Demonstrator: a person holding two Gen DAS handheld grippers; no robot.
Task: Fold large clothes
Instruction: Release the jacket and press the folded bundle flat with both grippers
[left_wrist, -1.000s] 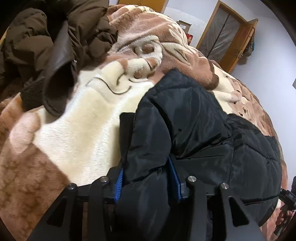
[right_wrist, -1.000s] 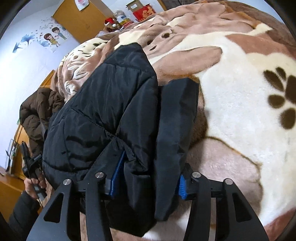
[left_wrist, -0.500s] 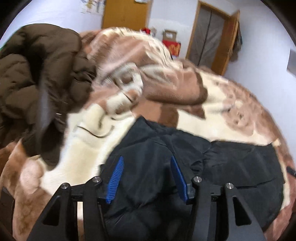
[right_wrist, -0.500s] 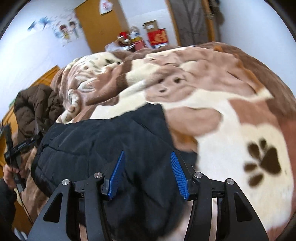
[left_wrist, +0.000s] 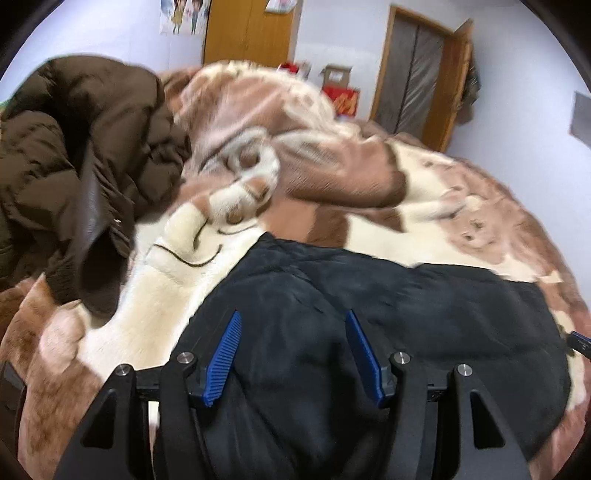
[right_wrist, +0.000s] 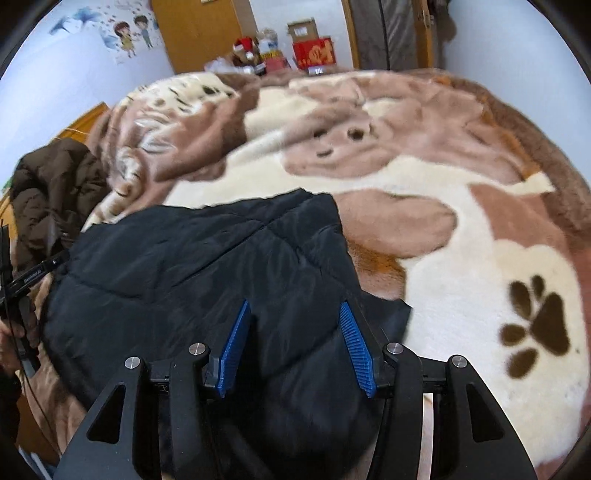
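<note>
My left claw (left_wrist: 293, 354) has its jaws parted and still widening, the blue ribbed pads (left_wrist: 225, 360) standing clear on either side of a mound of black fabric; the cloth sits in the gap below them, but I see neither pad pressing on it, so I read this claw as open and gripping nothing. My right claw (right_wrist: 295, 349) is likewise open, jaws held apart at a steady width, its blue pads (right_wrist: 355, 349) flanking a fold of the same garment without pinching it. That garment is the black puffer jacket (right_wrist: 192, 273), lying in a bulky heap on the bed just ahead of both claws, its quilted panels visible in the right wrist view and its far edge resting on the cream part of the blanket (right_wrist: 461, 206). In the left wrist view the black puffer jacket (left_wrist: 424, 314) spreads out to the right across the lower half of the picture. The blanket is plush, brown and cream, with a dark paw print (right_wrist: 535, 325) to the right of the jacket. A brown coat (left_wrist: 74, 166) is piled at the left side of the bed, apart from the black one. At the left edge of the right wrist view I can see the hand (right_wrist: 11, 347) that carries the other tool. Beyond the bed stand a wooden wardrobe (left_wrist: 251, 33), an open door (left_wrist: 454, 77) and a red box (right_wrist: 314, 53).
</note>
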